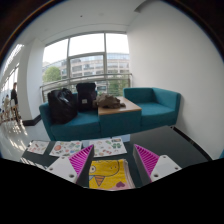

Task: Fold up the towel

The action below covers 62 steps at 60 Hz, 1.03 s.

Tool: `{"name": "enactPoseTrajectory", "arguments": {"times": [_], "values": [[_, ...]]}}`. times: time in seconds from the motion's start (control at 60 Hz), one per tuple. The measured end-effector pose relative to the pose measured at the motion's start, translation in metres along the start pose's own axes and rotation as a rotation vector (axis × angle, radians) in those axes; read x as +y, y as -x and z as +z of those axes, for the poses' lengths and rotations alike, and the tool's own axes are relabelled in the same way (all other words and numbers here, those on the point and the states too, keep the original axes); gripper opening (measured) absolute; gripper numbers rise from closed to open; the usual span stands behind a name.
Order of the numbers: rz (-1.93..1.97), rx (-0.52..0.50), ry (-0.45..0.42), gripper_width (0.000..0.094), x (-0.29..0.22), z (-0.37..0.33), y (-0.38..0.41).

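A yellow towel (108, 175) with an orange and pink cartoon print lies flat on a dark table (160, 140), between and just ahead of my fingers. My gripper (112, 160) is open, its pink-striped pads (80, 158) standing wide apart at either side of the towel, not touching it. The towel's near part is hidden below the view.
Several white printed cards or sheets (68, 147) lie on the table beyond the towel. Further off stands a teal corner sofa (150, 100) with black bags (62, 104) on it and a wooden table (118, 112), before large windows (88, 58). A person (12, 102) stands at far left.
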State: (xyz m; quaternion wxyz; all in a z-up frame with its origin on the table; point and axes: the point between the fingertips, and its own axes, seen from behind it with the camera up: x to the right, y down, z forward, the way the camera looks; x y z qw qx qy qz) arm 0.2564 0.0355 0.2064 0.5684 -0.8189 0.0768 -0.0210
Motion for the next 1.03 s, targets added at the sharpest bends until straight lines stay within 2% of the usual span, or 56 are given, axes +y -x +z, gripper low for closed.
{"name": "enactPoseTrajectory", "arguments": {"times": [0.083, 0.183, 0.333, 0.4, 0.417, 0.5, 0.6, 0.733, 1.033], "values": [[0.017, -0.061, -0.056, 0.0797, -0.028, -0.042, 0.046], [0.003, -0.145, -0.082, 0.0822, -0.027, -0.083, 0.106], [-0.038, -0.192, -0.042, 0.0823, 0.024, -0.128, 0.173], [-0.061, -0.211, 0.002, 0.0822, 0.055, -0.142, 0.197], [-0.072, -0.215, 0.001, 0.0823, 0.076, -0.145, 0.205], [-0.084, -0.244, 0.048, 0.084, 0.094, -0.163, 0.221], [-0.08, -0.278, 0.059, 0.0837, 0.109, -0.179, 0.237], [-0.113, -0.261, 0.036, 0.0835, 0.105, -0.19, 0.237], [-0.115, -0.238, 0.046, 0.0834, 0.112, -0.197, 0.226]]}}
